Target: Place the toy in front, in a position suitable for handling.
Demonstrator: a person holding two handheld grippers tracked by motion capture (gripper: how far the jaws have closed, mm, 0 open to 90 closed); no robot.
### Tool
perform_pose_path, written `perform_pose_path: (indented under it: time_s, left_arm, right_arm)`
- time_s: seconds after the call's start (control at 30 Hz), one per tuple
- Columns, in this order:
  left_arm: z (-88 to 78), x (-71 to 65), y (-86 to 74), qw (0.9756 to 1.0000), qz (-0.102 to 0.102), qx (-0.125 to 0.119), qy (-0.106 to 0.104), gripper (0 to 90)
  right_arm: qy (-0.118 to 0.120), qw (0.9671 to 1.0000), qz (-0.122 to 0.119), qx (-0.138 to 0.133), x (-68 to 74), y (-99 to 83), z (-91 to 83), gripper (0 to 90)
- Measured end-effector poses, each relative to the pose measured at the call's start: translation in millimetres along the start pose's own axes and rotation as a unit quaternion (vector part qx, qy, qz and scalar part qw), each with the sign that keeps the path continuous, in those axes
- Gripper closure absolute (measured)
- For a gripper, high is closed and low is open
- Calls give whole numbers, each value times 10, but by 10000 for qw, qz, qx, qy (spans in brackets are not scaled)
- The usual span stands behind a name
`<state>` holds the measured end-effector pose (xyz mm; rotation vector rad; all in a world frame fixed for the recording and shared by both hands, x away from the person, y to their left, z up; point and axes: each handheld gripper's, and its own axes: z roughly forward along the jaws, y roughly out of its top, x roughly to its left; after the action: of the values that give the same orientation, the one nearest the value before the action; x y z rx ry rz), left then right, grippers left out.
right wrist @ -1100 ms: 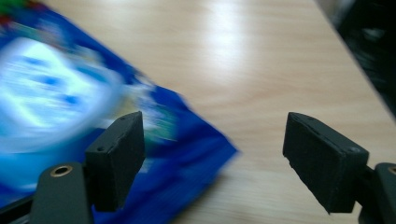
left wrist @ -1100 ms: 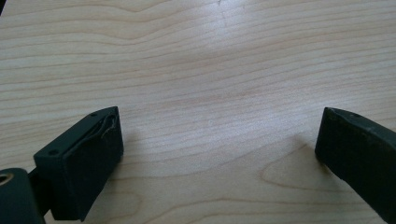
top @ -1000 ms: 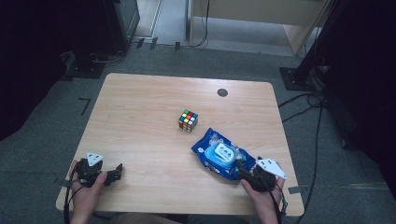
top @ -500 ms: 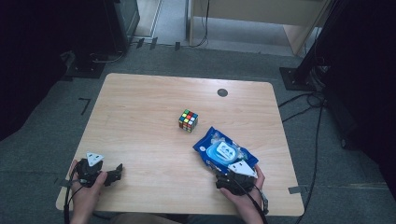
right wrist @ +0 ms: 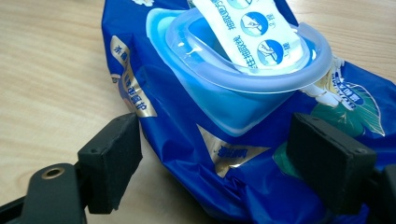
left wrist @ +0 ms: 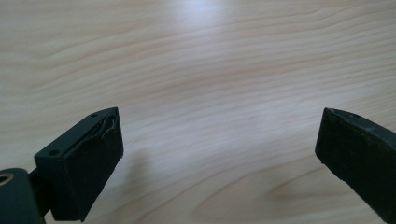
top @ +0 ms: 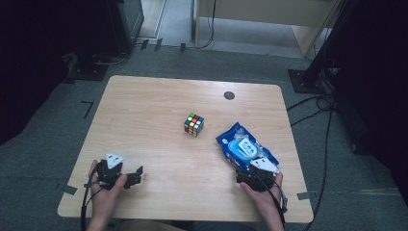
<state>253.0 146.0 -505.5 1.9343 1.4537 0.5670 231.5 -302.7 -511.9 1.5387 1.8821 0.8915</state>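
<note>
- Blue wipes pack lies flat near the counter right edge, lid raised, one label strip showing inside.
- One puzzle cube sits left of the pack, apart.
- Right gripper is spread wide, jaws astride the pack's near end, not clamped.
- Left gripper gapes empty, far left of the pack, over bare wood.

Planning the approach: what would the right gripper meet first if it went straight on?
Probably the blue wipes pack: the right gripper stands open, jaws either side of its near end, apparently not yet touching.
</note>
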Motion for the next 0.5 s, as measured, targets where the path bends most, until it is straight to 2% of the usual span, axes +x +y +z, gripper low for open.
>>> perform_pose_path:
  time_s: [0.03,0.07,0.1,0.17,0.2,0.3,0.33,0.37,0.5]
  left_arm:
    - [56,-145,66,9999,131,-48,-90,10]
    - [56,-145,66,9999,131,-48,-90,10]
    - [114,-254,127,9995,202,-68,-218,10]
    - [201,-364,210,9990,219,-122,-370,10]
    - [201,-364,210,9990,219,-122,-370,10]
    - [344,-483,363,9981,155,-166,-567,11]
    - [344,-483,363,9981,155,-166,-567,10]
    - [416,-519,435,9982,150,-179,-550,11]
    - [544,-569,558,9983,108,-201,-531,10]
  right_arm:
    - [-7,10000,1,-40,-5,11,22,195]
    - [-7,10000,1,-40,-5,11,22,195]
    - [-30,9999,71,-69,-8,41,83,200]
    - [-45,9999,76,-83,-5,69,127,205]
    - [-49,9999,85,-100,-2,83,151,208]
    - [42,9998,124,-151,-6,119,210,208]
    - [42,9998,124,-151,-6,119,210,208]
    - [171,9995,175,-217,-12,134,244,207]
    - [316,9989,157,-301,-5,187,313,216]
